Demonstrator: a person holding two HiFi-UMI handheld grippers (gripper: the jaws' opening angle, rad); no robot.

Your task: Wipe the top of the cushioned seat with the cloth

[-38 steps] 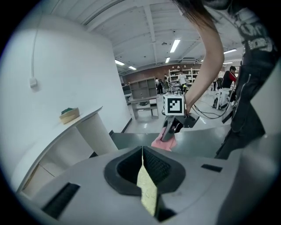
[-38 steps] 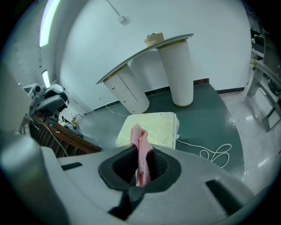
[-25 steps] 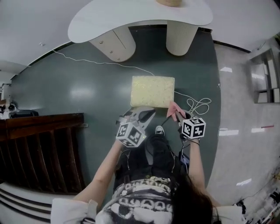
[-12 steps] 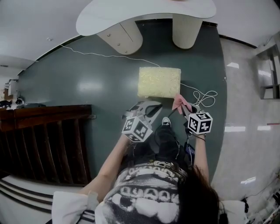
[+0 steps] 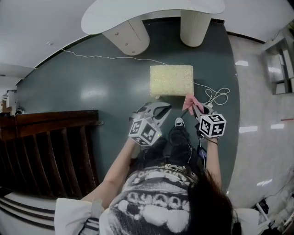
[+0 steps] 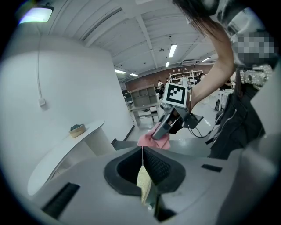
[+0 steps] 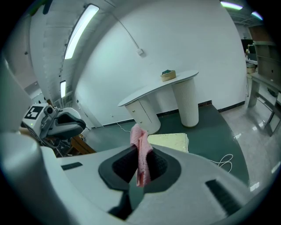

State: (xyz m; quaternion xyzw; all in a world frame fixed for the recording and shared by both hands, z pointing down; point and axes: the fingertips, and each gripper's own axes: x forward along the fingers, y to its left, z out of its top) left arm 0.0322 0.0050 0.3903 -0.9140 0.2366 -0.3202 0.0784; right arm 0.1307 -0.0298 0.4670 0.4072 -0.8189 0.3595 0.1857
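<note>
Near the cushioned seat's (image 5: pixel 171 80) right corner, the right gripper (image 5: pixel 195 109) pinches the pink cloth (image 5: pixel 188 102), seemingly light and limp, by one fold; the left gripper (image 5: pixel 162 110) is closed, empty.

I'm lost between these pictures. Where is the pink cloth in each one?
Head view: the cloth is right of centre, held by the right gripper.
Left gripper view: at centre, just above the jaws.
Right gripper view: at centre, clamped between the jaws.
Shared landmark: the white table, at the top, at lower left, and above centre.
</note>
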